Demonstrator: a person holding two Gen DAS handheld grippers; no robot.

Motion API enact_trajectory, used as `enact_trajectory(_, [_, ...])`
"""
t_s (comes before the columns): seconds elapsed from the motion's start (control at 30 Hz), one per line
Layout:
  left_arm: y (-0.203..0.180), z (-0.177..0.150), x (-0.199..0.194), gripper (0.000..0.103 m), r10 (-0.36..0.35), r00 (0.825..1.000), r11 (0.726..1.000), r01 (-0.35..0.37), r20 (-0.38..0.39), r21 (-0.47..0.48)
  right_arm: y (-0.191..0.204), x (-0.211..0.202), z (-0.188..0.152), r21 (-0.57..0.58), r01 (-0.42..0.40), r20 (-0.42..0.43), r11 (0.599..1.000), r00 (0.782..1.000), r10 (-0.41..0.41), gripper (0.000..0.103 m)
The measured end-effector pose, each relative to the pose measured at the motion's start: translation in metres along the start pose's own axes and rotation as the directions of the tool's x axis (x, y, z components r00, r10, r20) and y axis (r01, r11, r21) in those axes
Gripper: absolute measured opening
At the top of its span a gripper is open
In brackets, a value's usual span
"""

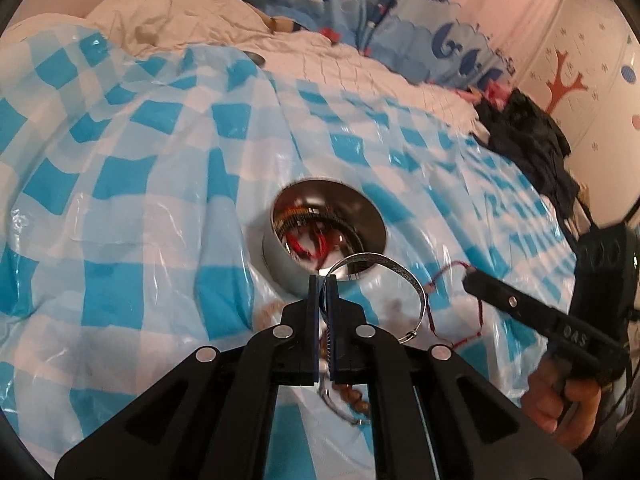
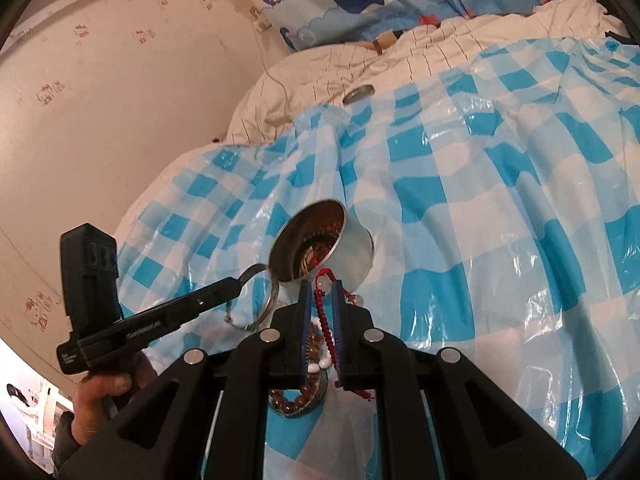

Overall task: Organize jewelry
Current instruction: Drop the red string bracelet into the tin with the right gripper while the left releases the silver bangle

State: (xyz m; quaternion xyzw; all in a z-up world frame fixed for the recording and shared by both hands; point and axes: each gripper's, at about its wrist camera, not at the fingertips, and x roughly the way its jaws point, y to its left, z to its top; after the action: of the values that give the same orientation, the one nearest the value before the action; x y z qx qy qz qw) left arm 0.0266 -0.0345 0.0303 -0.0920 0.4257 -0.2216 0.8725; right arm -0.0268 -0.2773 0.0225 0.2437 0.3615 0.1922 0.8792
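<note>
- Step in hand: both grippers carry a piece toward the round metal tin (image 1: 326,236) that sits on the blue-and-white checked plastic sheet (image 1: 132,184), which is spread over a bed.
- L gripper (image 1: 323,292): jaws together, clamped on the rim of a silver bangle (image 1: 394,276). Bangle hangs clear of the sheet, its top edge just at the tin's near lip.
- R gripper (image 2: 321,296): jaws nearly together, pinching a red braided cord bracelet (image 2: 326,320). The cord runs down between the pads, w/ a loose loop trailing below.
- Tin already holds stuff: red threads & a dark banded piece visible inside, so task looks partly done.
- Still loose on the sheet: a brown bead bracelet (image 2: 298,398) & some white beads (image 2: 318,366), both just under the R gripper.
- Next move, my guess: bring the bangle over the tin's mouth, then part the jaws so it drops in. Bangle looks almost as wide as the opening, so it may need tilting. Cord goes after; its trailing loop could snag on the rim.
- L wrist view only: the red cord's full loop hanging from the R gripper's tip (image 1: 474,276), plus dark clothing (image 1: 528,136) at the bed's far side.
- R wrist view only: tin leans toward the camera, & a flat round lid-like disc (image 2: 359,94) lies well apart on the white quilt. Also shows the hand (image 2: 102,390) holding the L gripper's handle.
</note>
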Motion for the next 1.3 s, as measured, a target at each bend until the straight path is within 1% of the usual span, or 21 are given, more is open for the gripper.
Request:
enact_trajectory(0.17, [-0.001,0.015,0.011,0.002,0.013,0.999,0.999,-0.011,0.037,-0.041,0.002,-0.006,0.004,0.004,-0.021,0.037,1.0,0.999,0.02,0.011])
enact_trajectory(0.33, [-0.001,0.03,0.028,0.002,0.056,0.994,0.993,-0.046,0.089,-0.11,0.008,-0.013,0.009,-0.024,-0.028,0.072,0.999,0.997,0.029,0.011])
enact_trajectory(0.37, [0.0,0.033,0.034,0.003,0.064,0.994,0.991,-0.054,0.087,-0.12,0.01,-0.014,0.01,-0.031,-0.033,0.078,0.999,0.996,0.035,0.011])
enact_trajectory(0.43, [-0.001,0.035,0.051,0.004,0.098,0.993,0.988,-0.09,0.061,-0.124,0.014,-0.015,0.012,-0.048,-0.037,0.087,0.998,0.995,0.041,0.011])
enact_trajectory(0.53, [-0.002,0.034,0.064,0.009,0.088,0.996,0.986,-0.084,0.019,-0.143,0.02,-0.015,0.021,-0.069,-0.049,0.096,0.996,0.994,0.056,0.011])
enact_trajectory(0.6, [-0.002,0.034,0.061,0.018,0.085,0.996,0.987,-0.08,0.031,-0.141,0.021,-0.013,0.027,-0.072,-0.058,0.097,0.996,0.993,0.065,0.011])
enact_trajectory(0.63, [-0.002,0.034,0.059,0.021,0.083,0.995,0.987,-0.076,0.047,-0.143,0.022,-0.011,0.032,-0.067,-0.072,0.097,0.995,0.992,0.078,0.011])
enact_trajectory(0.67, [-0.001,0.034,0.056,0.029,0.086,0.995,0.986,-0.076,0.058,-0.147,0.023,-0.008,0.036,-0.063,-0.083,0.094,0.995,0.992,0.089,0.011])
enact_trajectory(0.7, [0.002,0.033,0.05,0.041,0.091,0.993,0.984,-0.078,0.073,-0.157,0.024,-0.006,0.038,-0.066,-0.087,0.093,0.994,0.991,0.093,0.011])
enact_trajectory(0.77, [0.007,0.03,0.038,0.046,0.095,0.991,0.981,-0.077,0.098,-0.178,0.033,0.0,0.045,-0.097,-0.083,0.094,0.992,0.991,0.092,0.011])
enact_trajectory(0.87, [0.014,0.025,0.023,0.051,0.102,0.989,0.978,-0.08,0.109,-0.195,0.047,0.014,0.053,-0.153,-0.066,0.101,0.986,0.991,0.082,0.011])
enact_trajectory(0.97, [0.022,0.022,0.011,0.053,0.093,0.988,0.976,-0.067,0.119,-0.207,0.057,0.034,0.061,-0.187,-0.062,0.099,0.98,0.992,0.082,0.011])
enact_trajectory(1.03, [0.028,0.02,0.003,0.055,0.095,0.987,0.975,-0.066,0.128,-0.212,0.061,0.056,0.061,-0.207,-0.058,0.067,0.977,0.995,0.073,0.011])
enact_trajectory(1.07, [0.031,0.02,0.0,0.056,0.095,0.987,0.974,-0.064,0.131,-0.217,0.062,0.067,0.06,-0.22,-0.05,0.039,0.974,0.997,0.06,0.016])
enact_trajectory(1.1, [0.035,0.019,-0.003,0.057,0.094,0.987,0.974,-0.063,0.133,-0.219,0.063,0.081,0.058,-0.243,-0.03,-0.01,0.97,1.0,0.029,0.023])
enact_trajectory(1.13, [0.038,0.018,-0.007,0.057,0.094,0.986,0.973,-0.062,0.134,-0.221,0.064,0.095,0.053,-0.271,0.005,-0.052,0.962,0.998,-0.02,0.036])
enact_trajectory(1.2, [0.041,0.017,-0.011,0.058,0.093,0.987,0.973,-0.063,0.13,-0.223,0.06,0.099,0.047,-0.286,0.05,-0.07,0.957,0.995,-0.073,0.038])
enact_trajectory(1.23, [0.041,0.016,-0.012,0.059,0.091,0.988,0.973,-0.061,0.125,-0.221,0.057,0.095,0.045,-0.282,0.057,-0.064,0.958,0.995,-0.079,0.038])
enact_trajectory(1.3, [0.041,0.014,-0.015,0.063,0.091,0.989,0.975,-0.064,0.12,-0.212,0.052,0.084,0.043,-0.273,0.074,-0.055,0.959,0.994,-0.093,0.04])
